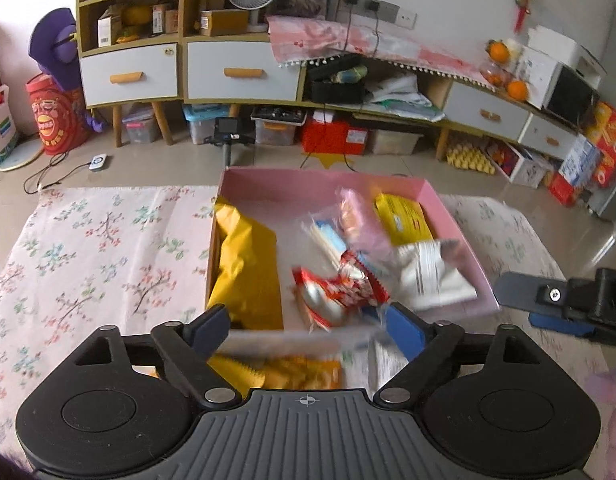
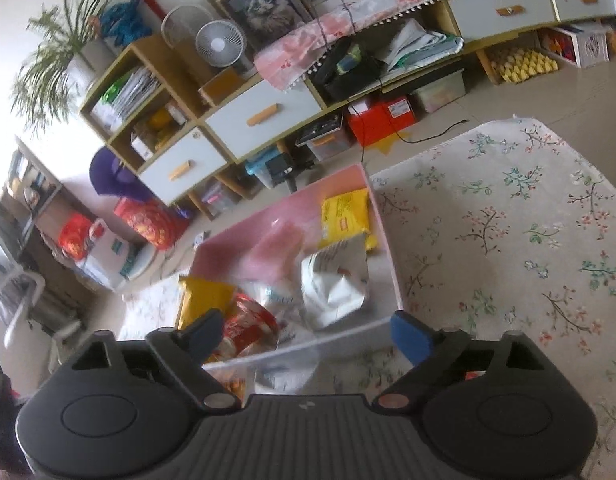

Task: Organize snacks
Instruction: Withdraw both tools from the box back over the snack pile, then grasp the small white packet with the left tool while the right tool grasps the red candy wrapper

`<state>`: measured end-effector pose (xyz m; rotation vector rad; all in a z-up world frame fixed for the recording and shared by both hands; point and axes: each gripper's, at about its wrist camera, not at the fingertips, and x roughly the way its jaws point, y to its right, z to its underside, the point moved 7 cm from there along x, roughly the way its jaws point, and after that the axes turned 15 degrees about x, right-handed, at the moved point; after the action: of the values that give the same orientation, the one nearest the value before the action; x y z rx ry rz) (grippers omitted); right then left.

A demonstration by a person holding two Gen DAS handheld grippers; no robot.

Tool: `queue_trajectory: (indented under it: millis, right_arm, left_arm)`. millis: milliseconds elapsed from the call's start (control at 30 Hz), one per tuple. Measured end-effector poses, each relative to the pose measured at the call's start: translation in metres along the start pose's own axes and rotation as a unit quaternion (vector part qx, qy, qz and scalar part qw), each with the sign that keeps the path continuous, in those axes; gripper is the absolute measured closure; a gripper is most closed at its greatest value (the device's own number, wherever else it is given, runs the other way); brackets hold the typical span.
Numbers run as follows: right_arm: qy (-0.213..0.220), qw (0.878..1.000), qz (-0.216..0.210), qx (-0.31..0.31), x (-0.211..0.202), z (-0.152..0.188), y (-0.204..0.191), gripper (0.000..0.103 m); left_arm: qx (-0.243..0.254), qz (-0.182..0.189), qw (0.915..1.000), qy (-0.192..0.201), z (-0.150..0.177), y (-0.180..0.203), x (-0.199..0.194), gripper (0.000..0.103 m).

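A pink box (image 1: 268, 188) lies on a floral cloth and holds several snack packs: a large yellow bag (image 1: 248, 268), a red-and-white pack (image 1: 339, 292), a white pack (image 1: 431, 272), a yellow pack (image 1: 403, 216) and a pink pack (image 1: 359, 220). My left gripper (image 1: 306, 330) is open at the box's near edge, above an orange pack (image 1: 292, 372). My right gripper (image 2: 308, 332) is open at the box's (image 2: 228, 248) near edge; it also shows at the right of the left wrist view (image 1: 563, 300). The red pack (image 2: 248, 328) and white pack (image 2: 331, 288) lie just ahead of it.
The floral cloth (image 1: 88, 264) covers the surface on both sides of the box (image 2: 507, 220). Beyond it is tiled floor with a cable (image 1: 48, 172), storage bins (image 1: 276, 128), a red box (image 1: 331, 136) and a long cabinet with drawers (image 1: 244, 72).
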<state>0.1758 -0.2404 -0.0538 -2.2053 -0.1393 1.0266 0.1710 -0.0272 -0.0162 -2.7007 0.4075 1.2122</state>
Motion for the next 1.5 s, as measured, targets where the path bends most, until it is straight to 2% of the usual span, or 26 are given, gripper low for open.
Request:
queue_trajectory:
  millis: [267,367,467,700,933,1100,1300,1400,1500]
  right_arm:
    - [-0.004,0.998,0.017,-0.066,-0.015,0.029,-0.014,0.016]
    - [0.002,0.996,0.006,-0.087,-0.018,0.04,-0.014,0.016]
    - [0.011,0.994,0.002,-0.111,-0.022,0.045,-0.014,0.016]
    - [0.059,0.984,0.011,-0.167,-0.044,0.045,-0.004,0.014]
    - [0.096,0.976,0.037,-0.193,-0.053,0.042,0.023,0.014]
    - [0.068,0.972,0.071,-0.211,-0.041,0.05,0.041,0.014]
    - [0.038,0.967,0.117,-0.223,-0.025,0.058,0.058,0.014]
    - [0.017,0.968,0.125,-0.216,-0.017,0.061,0.068,0.014]
    - [0.009,0.968,0.136,-0.211,-0.012,0.06,0.077,0.014]
  left_arm:
    - [0.021,0.009,0.9997,-0.007,0.037,0.013,-0.026,0.008]
    - [0.04,0.009,0.9991,0.009,0.052,0.017,-0.031,0.007]
    - [0.063,0.011,0.9979,0.001,0.063,0.022,-0.03,0.007]
    - [0.082,0.029,0.996,0.019,0.085,0.02,-0.038,0.007]
    - [0.09,0.036,0.9947,0.034,0.101,0.009,-0.04,0.007]
    - [0.096,0.069,0.9923,0.036,0.107,0.015,-0.036,0.007]
    - [0.17,0.098,0.9796,0.043,0.106,0.037,-0.026,0.008]
    - [0.184,0.121,0.9748,0.036,0.105,0.043,-0.018,0.009]
    - [0.191,0.119,0.9739,0.025,0.103,0.046,-0.008,0.009]
